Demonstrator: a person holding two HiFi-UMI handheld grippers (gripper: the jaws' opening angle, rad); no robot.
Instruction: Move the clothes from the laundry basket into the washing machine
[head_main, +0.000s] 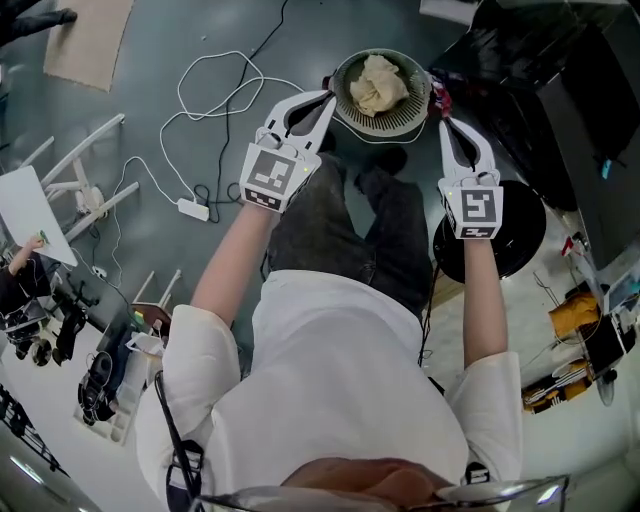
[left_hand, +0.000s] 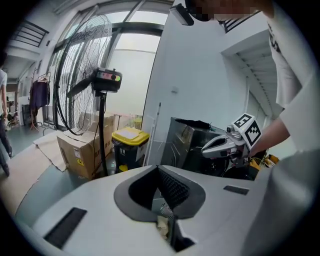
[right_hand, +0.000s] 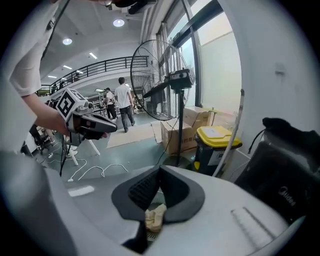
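Note:
A round grey mesh laundry basket (head_main: 345, 112) with cream clothes (head_main: 378, 85) in it hangs in front of the person's legs. My left gripper (head_main: 327, 98) is shut on the basket's left rim. My right gripper (head_main: 442, 120) is shut on its right rim. In the left gripper view the pads (left_hand: 172, 187) meet over the mesh, with a bit of cream cloth (left_hand: 161, 222) below. Under the closed right gripper (right_hand: 160, 172), the right gripper view also shows cream cloth (right_hand: 155, 216). A dark washing machine (right_hand: 285, 175) stands to the right.
White cables (head_main: 215, 105) and a power strip (head_main: 192, 209) lie on the floor at left. A round black disc (head_main: 510, 235) sits under the right arm. Ahead stand a big pedestal fan (left_hand: 85, 75), a cardboard box (left_hand: 80, 150) and a yellow-lidded bin (left_hand: 129, 145). People walk far off (right_hand: 122, 102).

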